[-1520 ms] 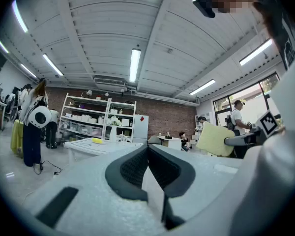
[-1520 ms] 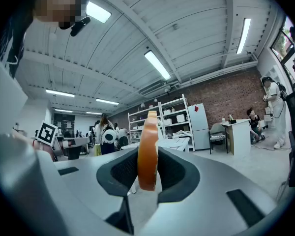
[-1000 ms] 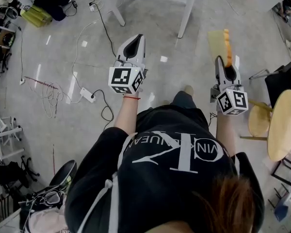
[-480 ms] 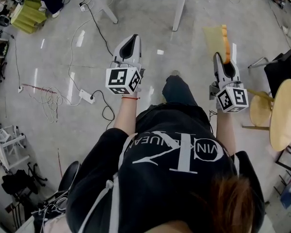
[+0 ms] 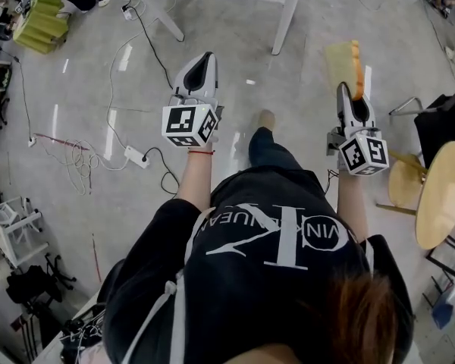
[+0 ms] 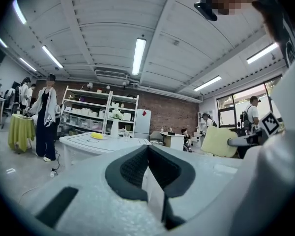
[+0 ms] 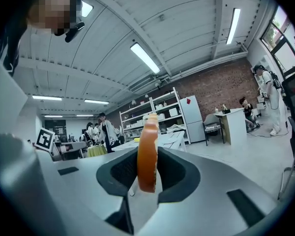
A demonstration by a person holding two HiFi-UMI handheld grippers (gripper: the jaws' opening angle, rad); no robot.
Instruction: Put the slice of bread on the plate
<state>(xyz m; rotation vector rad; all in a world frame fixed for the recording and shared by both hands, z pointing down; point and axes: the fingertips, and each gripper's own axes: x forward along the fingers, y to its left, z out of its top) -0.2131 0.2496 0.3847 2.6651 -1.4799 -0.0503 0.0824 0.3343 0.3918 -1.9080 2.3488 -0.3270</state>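
Note:
My right gripper is shut on the slice of bread, which stands on edge with its orange crust up. In the right gripper view the crust sits squeezed between both dark pads. The bread's pale face also shows at the right of the left gripper view. My left gripper is held level beside it, jaws together and empty. Ahead stands a white table with a small yellow object on it. I cannot tell whether that is the plate.
The white table's legs are just ahead in the head view. A power strip with cables lies on the floor at the left. Round wooden stools stand at the right. People stand by shelves in the distance.
The person has stepped forward, so both grippers have come nearer the white table. The bread stays gripped in the right gripper and the left stays empty.

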